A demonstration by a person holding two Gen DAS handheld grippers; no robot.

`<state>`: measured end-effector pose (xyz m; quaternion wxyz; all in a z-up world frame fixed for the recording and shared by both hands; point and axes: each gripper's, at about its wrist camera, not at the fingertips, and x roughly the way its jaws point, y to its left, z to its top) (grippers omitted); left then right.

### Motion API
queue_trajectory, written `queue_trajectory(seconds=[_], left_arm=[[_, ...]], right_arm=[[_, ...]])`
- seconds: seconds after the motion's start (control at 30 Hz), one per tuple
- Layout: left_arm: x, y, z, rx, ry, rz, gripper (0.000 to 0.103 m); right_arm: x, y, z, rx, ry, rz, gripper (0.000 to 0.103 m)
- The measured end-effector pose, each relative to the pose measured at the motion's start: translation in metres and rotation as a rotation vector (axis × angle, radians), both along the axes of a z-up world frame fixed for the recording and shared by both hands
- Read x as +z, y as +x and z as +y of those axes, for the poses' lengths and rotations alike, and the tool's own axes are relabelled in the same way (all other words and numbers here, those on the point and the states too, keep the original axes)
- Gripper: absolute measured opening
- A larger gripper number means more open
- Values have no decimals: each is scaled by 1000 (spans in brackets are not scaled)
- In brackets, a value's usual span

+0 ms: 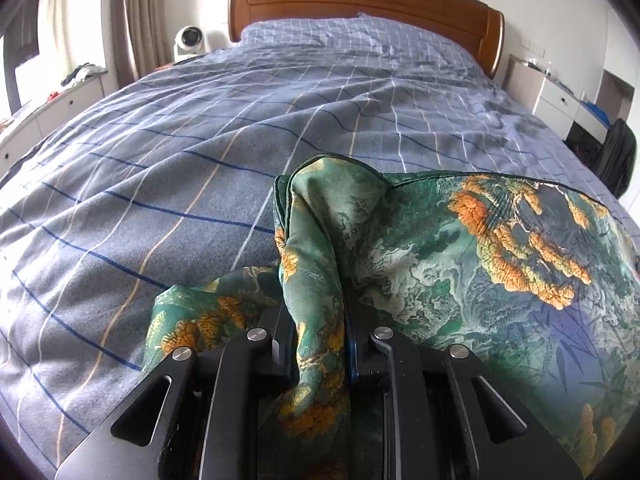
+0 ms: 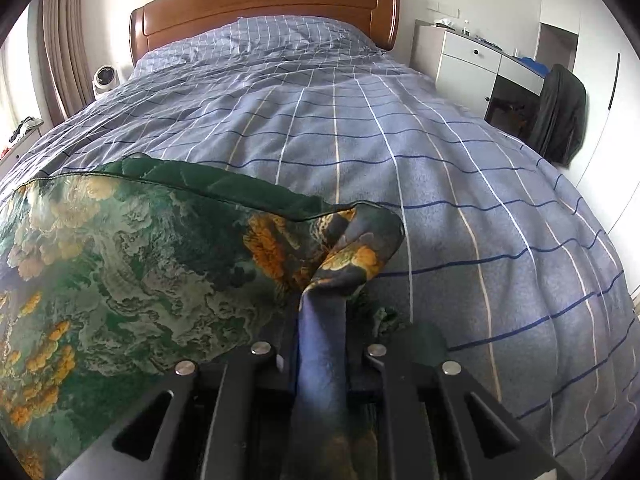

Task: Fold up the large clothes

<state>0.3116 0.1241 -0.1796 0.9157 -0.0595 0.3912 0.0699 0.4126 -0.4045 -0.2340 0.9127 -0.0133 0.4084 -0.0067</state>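
Note:
A large green garment [image 1: 460, 264] printed with orange blossoms lies spread on the blue checked bedcover [image 1: 180, 152], low in both views. In the left wrist view my left gripper [image 1: 316, 304] is shut on a bunched corner of it, and the cloth rises in a fold above the fingers. The same garment [image 2: 132, 264] fills the lower left of the right wrist view. There my right gripper [image 2: 320, 316] is shut on another gathered corner, whose bluish-grey underside runs back between the fingers. Cloth hides the fingertips of both grippers.
The bedcover [image 2: 460, 168] stretches away to a wooden headboard [image 2: 264, 4]. A white fan [image 1: 187, 40] stands left of the bed by the curtain [image 1: 136, 20]. White drawers [image 2: 468, 64] and a chair draped with dark clothing [image 2: 560, 112] stand on the right.

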Motion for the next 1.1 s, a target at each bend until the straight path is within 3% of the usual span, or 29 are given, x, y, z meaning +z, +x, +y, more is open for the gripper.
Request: queue_trajectory(seconds=[0.67,0.83,0.93,0.97,1.0,1.07,1.1], left_arm=[[0,-1,1,-1,0,-1,18],[4,-3,2,1,-6,2,23],[20,-5,6,3,-17,29,49],[30,-9,9,1,-18,30,65],[41,-16,12,-2,-11,19,74],[65,-32,12,-24,14,-21,75],[77,-40,9,-41,33,-41,76]], right_arm=[[-1,1,-4,3,24,-3,16],[0,2,-5,6,47,-7,17],[4,2,-12,8,100,0,20],[6,3,-15,6,116,7,20],[9,4,-18,3,139,20,21],[16,7,-25,-1,178,41,27],[21,9,-29,-12,192,57,43]])
